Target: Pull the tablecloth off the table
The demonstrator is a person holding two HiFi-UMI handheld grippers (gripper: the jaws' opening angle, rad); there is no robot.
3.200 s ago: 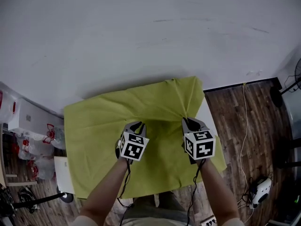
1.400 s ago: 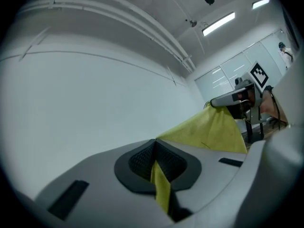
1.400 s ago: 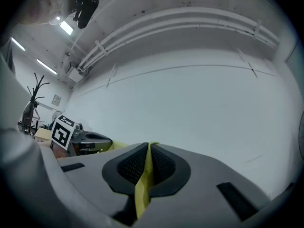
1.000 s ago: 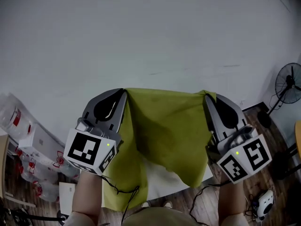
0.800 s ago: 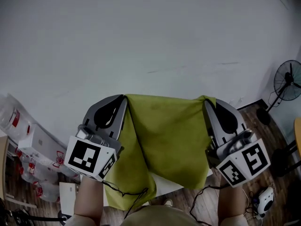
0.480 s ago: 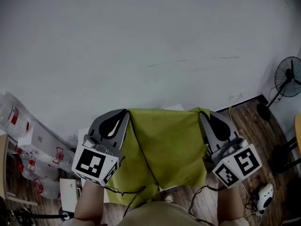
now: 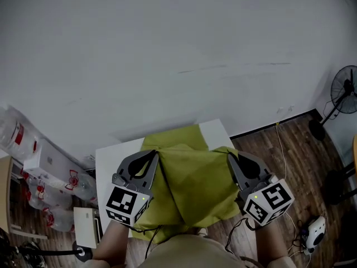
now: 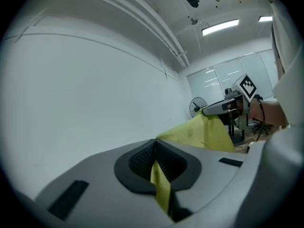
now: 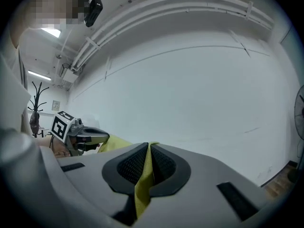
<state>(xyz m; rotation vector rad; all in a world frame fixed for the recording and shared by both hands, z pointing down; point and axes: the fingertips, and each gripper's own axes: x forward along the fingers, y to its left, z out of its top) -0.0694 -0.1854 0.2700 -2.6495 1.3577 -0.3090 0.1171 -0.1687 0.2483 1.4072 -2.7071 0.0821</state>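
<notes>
The yellow-green tablecloth point(image 7: 192, 180) hangs stretched between my two grippers, its far part still lying bunched on the white table point(image 7: 111, 158). In the head view my left gripper point(image 7: 155, 155) pinches the cloth's left corner and my right gripper point(image 7: 230, 156) the right corner, both held about level over the table's near edge. The left gripper view shows the left gripper point(image 8: 155, 164) with a strip of cloth point(image 8: 204, 133) squeezed between its pads. In the right gripper view the right gripper point(image 9: 145, 164) has its jaws closed on a fold of cloth point(image 9: 142, 186).
A standing fan point(image 7: 346, 88) is at the far right on the wooden floor point(image 7: 279, 144). Plastic bags and boxes point(image 7: 33, 155) crowd the left side. A small white device point(image 7: 315, 228) and a cable lie on the floor at lower right. A white wall fills the background.
Both grippers have come down together with the cloth from a raised hold. The table's bare white top now shows to the left and behind the cloth.
</notes>
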